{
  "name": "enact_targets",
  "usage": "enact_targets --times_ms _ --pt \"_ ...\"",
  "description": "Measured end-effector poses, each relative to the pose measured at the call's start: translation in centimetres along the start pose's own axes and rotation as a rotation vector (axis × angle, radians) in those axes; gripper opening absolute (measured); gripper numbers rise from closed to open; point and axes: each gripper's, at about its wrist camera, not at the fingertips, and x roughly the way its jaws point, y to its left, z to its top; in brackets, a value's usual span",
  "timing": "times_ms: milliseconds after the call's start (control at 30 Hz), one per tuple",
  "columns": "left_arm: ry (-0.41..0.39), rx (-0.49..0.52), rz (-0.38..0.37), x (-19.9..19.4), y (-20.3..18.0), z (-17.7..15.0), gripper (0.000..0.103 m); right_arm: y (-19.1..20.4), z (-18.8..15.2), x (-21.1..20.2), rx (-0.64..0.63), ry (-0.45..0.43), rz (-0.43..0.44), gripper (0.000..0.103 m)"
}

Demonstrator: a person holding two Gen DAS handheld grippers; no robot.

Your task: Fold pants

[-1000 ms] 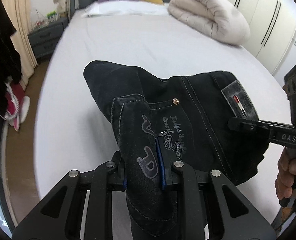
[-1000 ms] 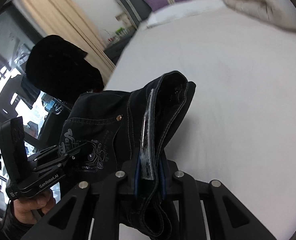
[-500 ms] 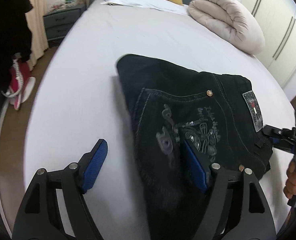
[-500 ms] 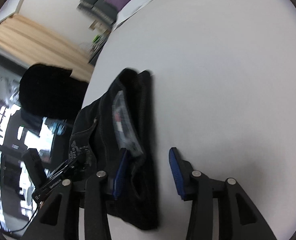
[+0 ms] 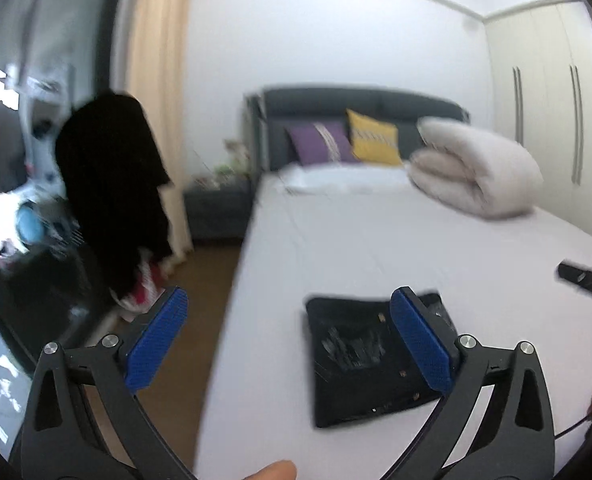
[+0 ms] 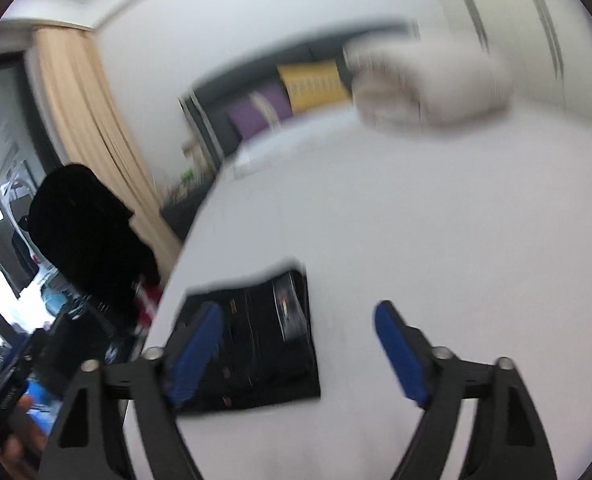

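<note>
The left hand-held gripper (image 5: 289, 340) is released, its jaws opening wide with nothing pressed between the blue pads (image 5: 157, 338); the right pad only stands in front of the pants in the picture, and no cloth is caught. The right hand-held gripper (image 6: 298, 354) is the same: jaws opening, empty, the left pad overlapping the dark cloth only by the line of sight. Beyond both, the pants (image 5: 370, 354) lie on the white bed (image 5: 376, 240) as a compact dark rectangle, near the edge of the bed closest to the cameras and to the floor side. I judge that the fold is finished or almost finished, because the packet looks flat and square. The cloth looks like thick black denim, so it should be rather heavy and a little stiff, not slippery and not fragile; the layers will keep their fold but can spring open at the thick waistband. If a further hold is needed, the best place seems to be two corners of one short edge, pinching all layers together. Both pictures are blurred, so the stitching, the rivets and the label on the pants (image 6: 255, 340) are hard to read, and how many layers there are cannot be told. The lower edge of the packet is partly covered by the gripper frames.
</note>
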Motion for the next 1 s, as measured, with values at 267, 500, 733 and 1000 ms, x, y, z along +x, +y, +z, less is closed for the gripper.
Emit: enact_targets --times_ms 267,500,733,1000 --pt "0.014 -0.032 0.093 -8.0 1.0 1.3 0.103 5.2 2.8 -11.1 -0.203 -0.355 -0.03 0.103" --pt "0.238 -0.081 0.031 -9.4 0.5 -3.6 0.103 5.7 0.0 -10.7 -0.229 -0.178 -0.003 0.103" --pt "0.392 -0.049 0.048 -8.2 -1.4 -8.6 0.103 5.1 -4.6 -7.2 -0.17 0.064 -0.034 0.103" --pt "0.447 -0.044 0.032 -3.6 -2.3 -10.1 0.103 6.5 -6.7 -5.7 -0.208 0.109 -0.071 0.103"
